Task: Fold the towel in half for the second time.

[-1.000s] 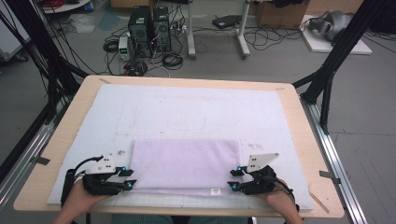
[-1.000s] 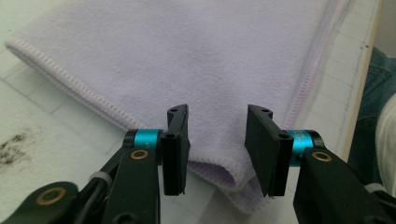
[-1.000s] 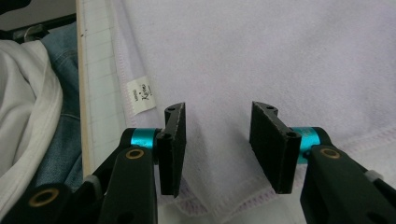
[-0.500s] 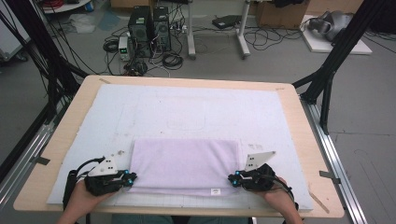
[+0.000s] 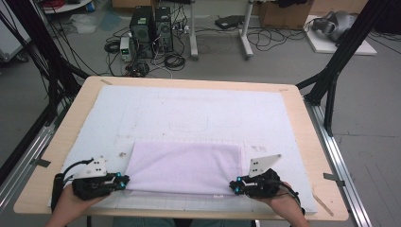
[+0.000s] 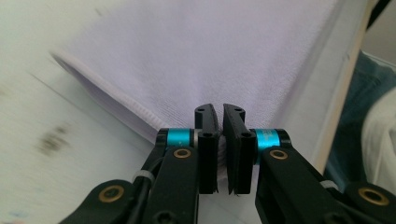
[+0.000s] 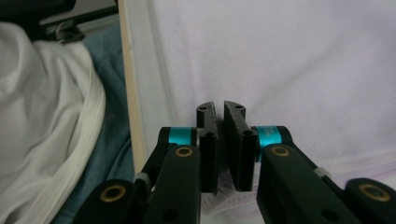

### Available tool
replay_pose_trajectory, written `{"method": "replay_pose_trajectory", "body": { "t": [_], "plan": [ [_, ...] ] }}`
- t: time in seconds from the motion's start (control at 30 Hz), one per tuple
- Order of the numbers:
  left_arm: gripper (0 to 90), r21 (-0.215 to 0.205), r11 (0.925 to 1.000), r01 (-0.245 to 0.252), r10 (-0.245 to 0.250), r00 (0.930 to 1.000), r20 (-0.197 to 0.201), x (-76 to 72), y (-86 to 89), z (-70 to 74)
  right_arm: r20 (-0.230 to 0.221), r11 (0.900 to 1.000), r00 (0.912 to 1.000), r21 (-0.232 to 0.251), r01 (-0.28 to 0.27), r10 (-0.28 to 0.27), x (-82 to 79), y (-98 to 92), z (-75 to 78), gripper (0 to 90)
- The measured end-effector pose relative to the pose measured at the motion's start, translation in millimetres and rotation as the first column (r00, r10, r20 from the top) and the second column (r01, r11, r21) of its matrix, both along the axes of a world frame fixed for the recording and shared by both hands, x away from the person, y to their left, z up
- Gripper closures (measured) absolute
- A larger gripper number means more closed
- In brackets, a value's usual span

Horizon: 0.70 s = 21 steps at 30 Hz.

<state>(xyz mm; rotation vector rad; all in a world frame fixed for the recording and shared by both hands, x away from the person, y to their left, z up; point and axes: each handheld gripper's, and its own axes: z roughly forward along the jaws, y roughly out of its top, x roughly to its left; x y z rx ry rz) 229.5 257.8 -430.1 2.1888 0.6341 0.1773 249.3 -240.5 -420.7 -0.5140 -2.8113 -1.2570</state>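
Towel [image 5: 187, 166] lies folded near the table's [image 5: 302, 123] front edge, both near corners pinched by the left gripper [image 5: 124, 181] and right gripper [image 5: 233, 185].

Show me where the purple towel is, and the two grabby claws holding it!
purple towel [image 5: 187, 166], high view, middle of its flat top.
left gripper [image 5: 124, 181], high view, jaw tips shut on the towel's near left corner.
right gripper [image 5: 233, 185], high view, jaw tips shut on the towel's near right corner.

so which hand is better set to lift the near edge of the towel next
Neither alone, I'd say: the left gripper and right gripper are each shut on a near corner of the lilac towel, so both together.
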Motion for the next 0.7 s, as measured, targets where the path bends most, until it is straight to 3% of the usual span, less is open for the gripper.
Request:
{"method": "replay_pose_trajectory", "body": {
  "t": [0.07, 0.13, 0.23, 0.37, 0.53, 0.63, 0.7],
  "plan": [
    [72.3, -0.009, 1.0000, -0.002, 0.002, 0.9999, -0.014, -0.8, -1.3, -6.5, -0.043, 1.000, 0.9990, -0.021, 0.007, -0.008, 2.3, -1.3, -12.6, 74.4],
    [63.1, -0.024, 0.9995, -0.018, 0.017, 0.9998, -0.010, 1.1, -0.5, -2.0, -0.053, 0.999, 0.9982, 0.026, 0.029, -0.027, 5.9, -5.8, -12.4, 65.6],
    [56.9, -0.043, 0.9984, -0.036, 0.037, 0.9992, 0.015, 6.4, 1.2, 8.5, -0.029, 0.994, 0.9968, 0.083, 0.077, -0.075, 14.2, -11.7, -1.3, 58.3],
    [51.8, -0.056, 0.9961, -0.068, 0.071, 0.9962, 0.050, 18.2, -1.8, 14.5, 0.030, 0.986, 0.9896, 0.090, 0.138, -0.141, 30.4, -11.8, 8.9, 55.6],
    [51.7, -0.078, 0.9875, -0.138, 0.144, 0.9855, 0.089, 43.5, -8.6, 10.5, 0.072, 0.978, 0.9756, 0.032, 0.206, -0.208, 55.5, -2.3, 5.5, 57.6],
    [52.3, -0.078, 0.9821, -0.172, 0.178, 0.9802, 0.086, 57.6, -10.7, 5.0, 0.062, 0.969, 0.9675, 0.008, 0.245, -0.245, 66.3, -2.6, -3.7, 58.0],
    [54.3, -0.047, 0.9837, -0.174, 0.176, 0.9821, 0.066, 65.9, -13.7, -2.0, 0.050, 0.964, 0.9633, -0.018, 0.265, -0.264, 68.5, -4.6, -10.5, 57.8]
  ]
}}
